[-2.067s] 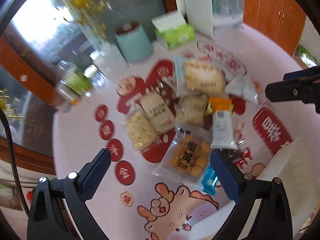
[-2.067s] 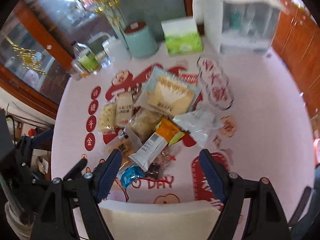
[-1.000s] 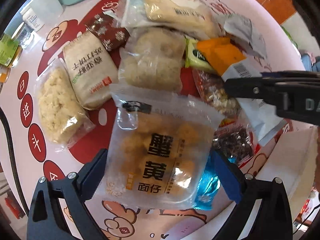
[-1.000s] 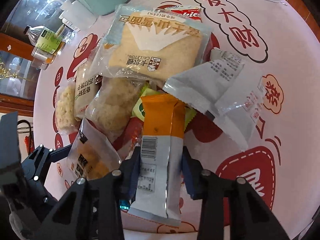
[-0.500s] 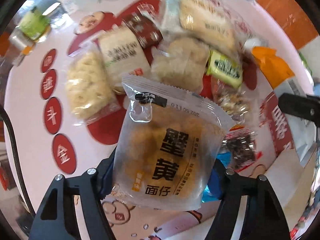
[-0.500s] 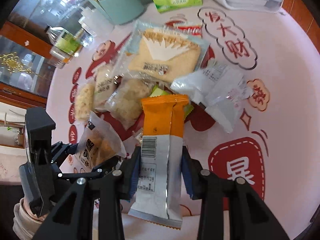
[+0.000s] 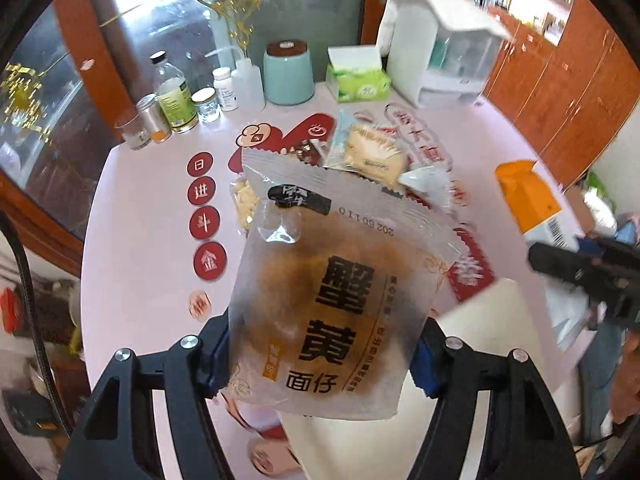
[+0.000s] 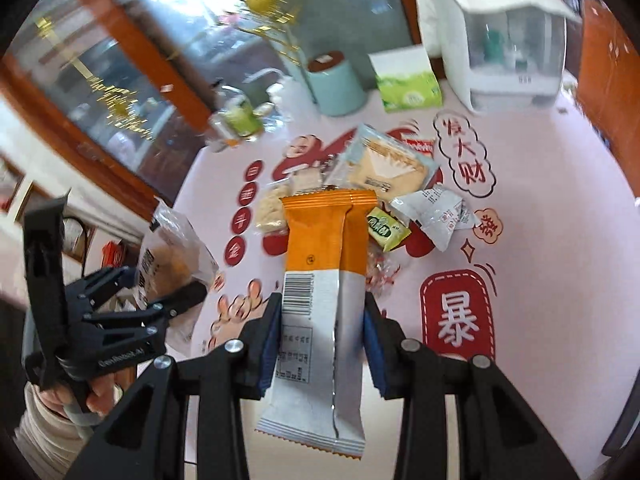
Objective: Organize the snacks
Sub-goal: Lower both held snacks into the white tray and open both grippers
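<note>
Ringed by wood cabinets, the pink counter point(image 7: 132, 208) carries a snack pile point(image 8: 360, 184) below both raised tools: left tool point(image 7: 320, 356) closing on a clear noodle-snack bag point(image 7: 332, 304), right tool point(image 8: 320, 340) pinching an orange-and-silver bar point(image 8: 320, 300).

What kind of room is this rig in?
Likely a home dining or living room: a round table with a festive printed cover, a tissue box and medicine bottles at its edge, wooden cabinets behind.
</note>
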`<state>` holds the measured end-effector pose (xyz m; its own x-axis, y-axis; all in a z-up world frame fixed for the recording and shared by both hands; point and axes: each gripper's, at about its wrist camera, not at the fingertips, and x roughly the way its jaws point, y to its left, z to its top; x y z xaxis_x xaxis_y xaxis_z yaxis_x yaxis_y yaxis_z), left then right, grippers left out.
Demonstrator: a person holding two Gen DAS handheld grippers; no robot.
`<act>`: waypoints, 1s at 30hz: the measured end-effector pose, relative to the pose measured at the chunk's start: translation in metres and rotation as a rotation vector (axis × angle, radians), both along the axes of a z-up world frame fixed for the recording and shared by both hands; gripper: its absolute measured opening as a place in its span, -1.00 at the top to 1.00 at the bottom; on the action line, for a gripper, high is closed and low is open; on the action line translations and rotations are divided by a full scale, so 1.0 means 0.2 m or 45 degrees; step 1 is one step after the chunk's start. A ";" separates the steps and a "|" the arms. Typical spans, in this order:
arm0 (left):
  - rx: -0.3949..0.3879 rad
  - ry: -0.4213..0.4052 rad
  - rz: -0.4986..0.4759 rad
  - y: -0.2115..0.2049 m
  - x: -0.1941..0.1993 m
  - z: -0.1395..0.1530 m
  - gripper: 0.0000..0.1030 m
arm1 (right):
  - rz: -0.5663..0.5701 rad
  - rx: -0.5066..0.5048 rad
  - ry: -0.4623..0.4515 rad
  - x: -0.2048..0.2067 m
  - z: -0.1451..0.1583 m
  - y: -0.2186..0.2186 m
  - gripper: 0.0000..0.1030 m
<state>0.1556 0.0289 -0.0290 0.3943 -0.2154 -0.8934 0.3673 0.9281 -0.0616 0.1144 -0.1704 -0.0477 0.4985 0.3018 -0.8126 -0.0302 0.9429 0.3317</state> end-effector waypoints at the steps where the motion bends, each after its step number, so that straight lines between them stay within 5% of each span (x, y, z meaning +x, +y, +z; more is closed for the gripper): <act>1: -0.023 -0.001 0.013 0.00 -0.07 0.02 -0.33 | 0.017 -0.015 -0.022 -0.06 0.03 0.01 0.27; 11: -0.068 0.052 0.140 -0.03 -0.50 -0.17 -0.33 | 0.043 -0.149 -0.085 -0.58 -0.03 0.06 0.25; 17: 0.026 0.044 0.164 -0.09 -0.60 -0.29 -0.36 | 0.058 -0.235 -0.005 -0.67 -0.17 0.05 0.25; 21: -0.038 0.080 0.162 -0.12 -0.65 -0.32 -0.70 | 0.043 -0.238 0.034 -0.70 -0.24 0.04 0.17; 30: -0.110 0.011 0.212 -0.13 -0.72 -0.23 -0.77 | 0.056 -0.229 -0.038 -0.79 -0.18 0.03 -0.08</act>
